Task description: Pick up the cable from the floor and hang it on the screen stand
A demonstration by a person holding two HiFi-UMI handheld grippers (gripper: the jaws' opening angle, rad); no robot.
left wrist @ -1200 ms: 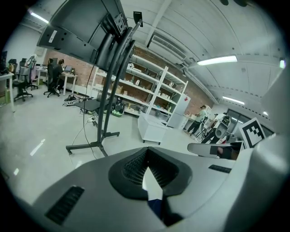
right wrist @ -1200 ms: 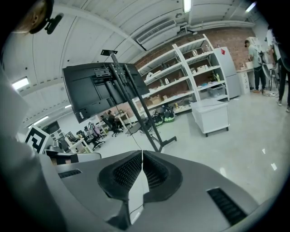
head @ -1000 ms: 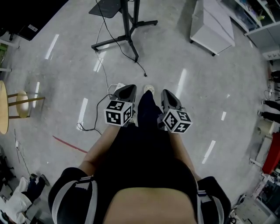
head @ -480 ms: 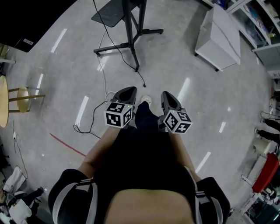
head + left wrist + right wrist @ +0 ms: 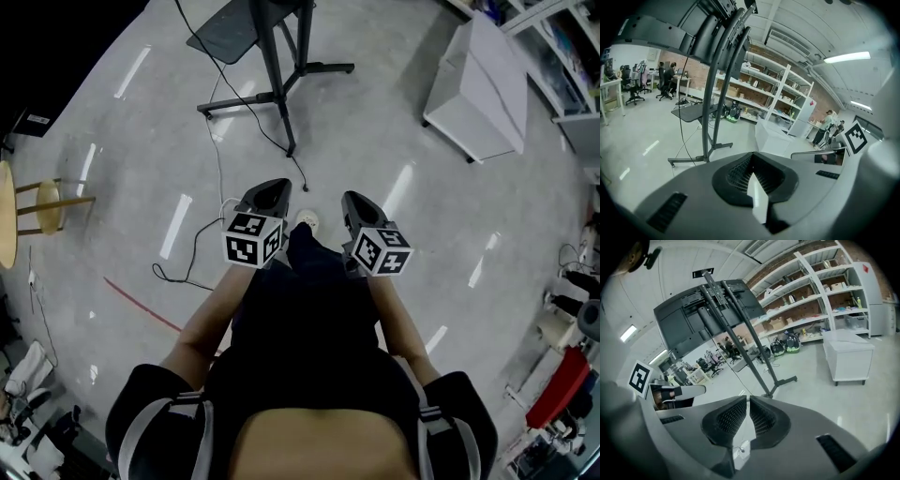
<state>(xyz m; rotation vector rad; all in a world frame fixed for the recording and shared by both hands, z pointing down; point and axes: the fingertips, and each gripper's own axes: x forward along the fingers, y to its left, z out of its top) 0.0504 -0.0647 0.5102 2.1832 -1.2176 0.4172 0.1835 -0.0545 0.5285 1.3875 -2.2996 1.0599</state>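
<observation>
The screen stand [image 5: 277,75] rises at the top of the head view, its black legs spread on the grey floor. A thin black cable [image 5: 220,159] runs from it down the floor into a loop [image 5: 178,274] on the left. A second strand ends in a plug [image 5: 304,186] just ahead of my grippers. My left gripper [image 5: 267,195] and right gripper [image 5: 359,202] hang side by side over the floor, short of the stand, both shut and empty. The stand's pole [image 5: 715,93] fills the left gripper view beyond the shut left gripper [image 5: 751,160]. Screen and pole [image 5: 740,348] stand beyond the right gripper [image 5: 746,404].
A white cabinet [image 5: 478,84] stands at the right of the stand, with shelving [image 5: 811,301] behind it. A wooden stool [image 5: 42,206] is at the far left, and a red line [image 5: 141,305] crosses the floor. A shoe tip [image 5: 307,220] shows between the grippers.
Both grippers have moved forward with the person towards the stand, and the cable's plug end now lies closer in front of them. The jaws stayed shut.
</observation>
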